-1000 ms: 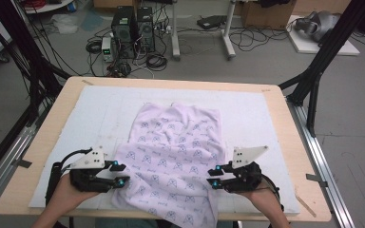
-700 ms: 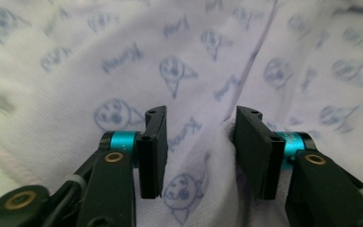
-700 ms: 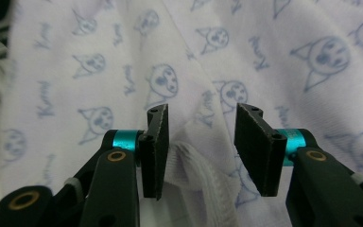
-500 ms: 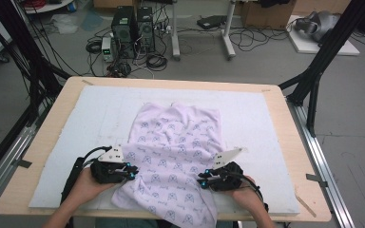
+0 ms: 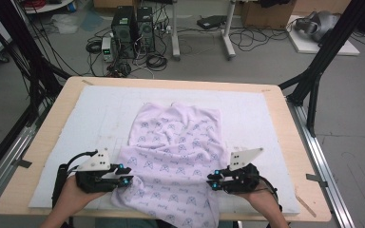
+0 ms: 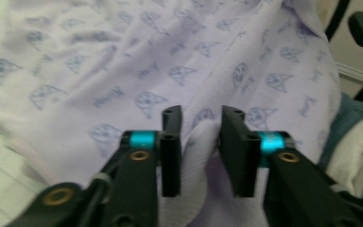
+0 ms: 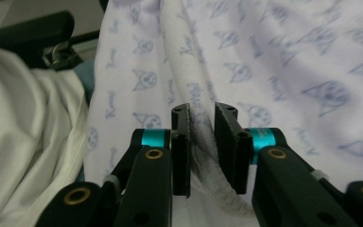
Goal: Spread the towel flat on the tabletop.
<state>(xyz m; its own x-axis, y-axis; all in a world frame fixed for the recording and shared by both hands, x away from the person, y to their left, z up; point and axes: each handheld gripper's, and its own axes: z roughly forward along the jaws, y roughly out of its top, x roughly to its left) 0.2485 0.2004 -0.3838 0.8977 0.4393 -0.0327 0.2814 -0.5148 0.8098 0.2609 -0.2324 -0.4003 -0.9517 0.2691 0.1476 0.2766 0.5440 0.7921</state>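
A lilac cloth (image 5: pixel 176 152) printed with small blue faces lies rumpled on the white mat, its near end hanging over the table's front edge. My left gripper (image 5: pixel 126 179) is at its near left edge. In the left gripper view a raised fold of the cloth (image 6: pixel 123 61) stands between the jaws of that gripper (image 6: pixel 199 118), which have just been opening and look slack on it. My right gripper (image 5: pixel 212 183) is at the near right edge. Its jaws (image 7: pixel 202 113) have eased open slightly but still pinch a ridge of the cloth (image 7: pixel 274 56).
A white mat (image 5: pixel 85 123) covers most of the wooden table (image 5: pixel 52 128). Black frame posts (image 5: pixel 313 80) rise at both sides. Computers and cables (image 5: pixel 133 28) sit on the floor beyond the far edge. A person's white clothing (image 7: pixel 28 118) is close behind the near edge.
Half a second ago both grippers were further in over the cloth. They have drawn back outward to its near side edges, about where they were a second ago.
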